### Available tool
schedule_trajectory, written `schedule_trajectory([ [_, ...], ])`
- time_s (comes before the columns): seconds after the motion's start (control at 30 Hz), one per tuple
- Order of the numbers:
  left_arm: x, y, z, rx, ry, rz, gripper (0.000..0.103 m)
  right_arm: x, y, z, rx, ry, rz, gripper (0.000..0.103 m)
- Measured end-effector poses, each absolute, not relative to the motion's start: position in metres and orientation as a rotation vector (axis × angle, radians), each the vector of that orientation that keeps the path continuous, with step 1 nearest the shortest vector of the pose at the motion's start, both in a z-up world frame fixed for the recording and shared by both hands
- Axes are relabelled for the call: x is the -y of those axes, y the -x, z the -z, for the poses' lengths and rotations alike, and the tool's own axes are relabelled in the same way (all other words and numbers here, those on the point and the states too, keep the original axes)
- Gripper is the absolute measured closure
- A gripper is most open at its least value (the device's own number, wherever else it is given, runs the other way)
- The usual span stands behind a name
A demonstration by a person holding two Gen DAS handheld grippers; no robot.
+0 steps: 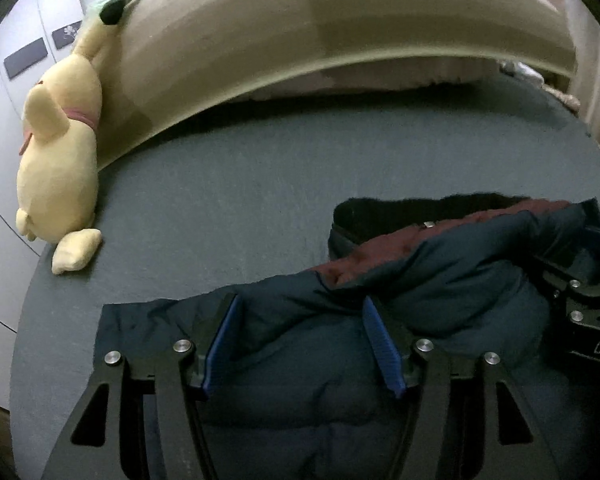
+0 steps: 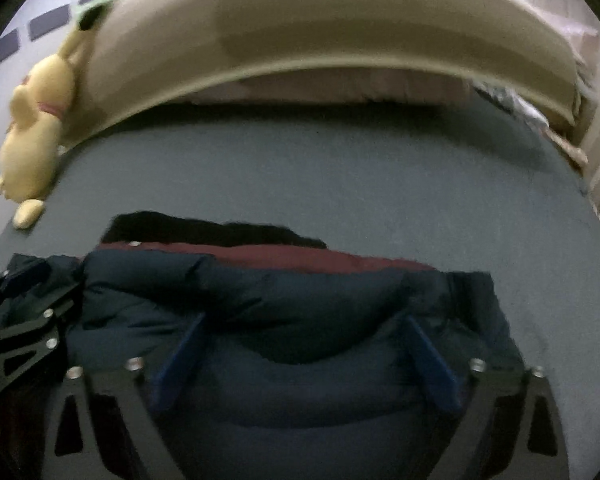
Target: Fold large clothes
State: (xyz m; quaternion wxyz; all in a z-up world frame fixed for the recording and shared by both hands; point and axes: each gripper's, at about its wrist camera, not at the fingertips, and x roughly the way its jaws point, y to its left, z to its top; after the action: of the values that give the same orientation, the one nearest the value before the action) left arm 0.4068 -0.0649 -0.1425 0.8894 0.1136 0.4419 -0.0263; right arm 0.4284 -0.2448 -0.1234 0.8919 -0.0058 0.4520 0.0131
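A puffy navy jacket [image 1: 308, 368] with maroon lining [image 1: 380, 252] and a black collar [image 1: 380, 210] lies bunched on the grey bed sheet [image 1: 220, 184]. My left gripper [image 1: 300, 300] hovers over its left part, blue pads apart, padded fabric bulging between them with no clear pinch. In the right wrist view the same jacket [image 2: 300, 292] fills the lower half. My right gripper [image 2: 305, 318] stands wide open above it, its pads clear of the fabric. Each gripper shows at the edge of the other's view: the right gripper [image 1: 580, 312] and the left gripper [image 2: 28, 320].
A yellow plush toy [image 1: 60, 152] leans at the bed's left edge against the beige padded headboard [image 1: 300, 32]. White cupboard doors [image 1: 16, 60] stand beyond it. Crumpled bedding [image 2: 512, 108] lies at the far right. Bare grey sheet [image 2: 340, 184] stretches between jacket and headboard.
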Motion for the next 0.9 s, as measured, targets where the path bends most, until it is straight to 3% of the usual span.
schedule_trajectory([
  [0.2,0.081,-0.411,0.156,-0.935,-0.319,0.011,0.034,0.242,-0.442,0.135,-0.985,0.022,0.000,0.000],
  [0.33,0.053,-0.393,0.130,-0.921,-0.223,0.053,0.035,0.263,-0.449,0.111,-1.009,-0.066,-0.012,0.000],
  [0.57,-0.037,-0.292,0.067,-0.781,-0.014,0.036,0.035,0.320,-0.339,0.048,-0.855,-0.203,-0.032,0.000],
  [0.77,-0.079,-0.194,0.080,-0.752,0.069,-0.027,0.035,0.358,-0.228,0.070,-0.803,-0.295,0.024,0.000],
  [0.9,-0.076,-0.165,0.103,-0.753,0.046,-0.066,0.035,0.357,-0.204,0.094,-0.804,-0.247,0.082,0.000],
])
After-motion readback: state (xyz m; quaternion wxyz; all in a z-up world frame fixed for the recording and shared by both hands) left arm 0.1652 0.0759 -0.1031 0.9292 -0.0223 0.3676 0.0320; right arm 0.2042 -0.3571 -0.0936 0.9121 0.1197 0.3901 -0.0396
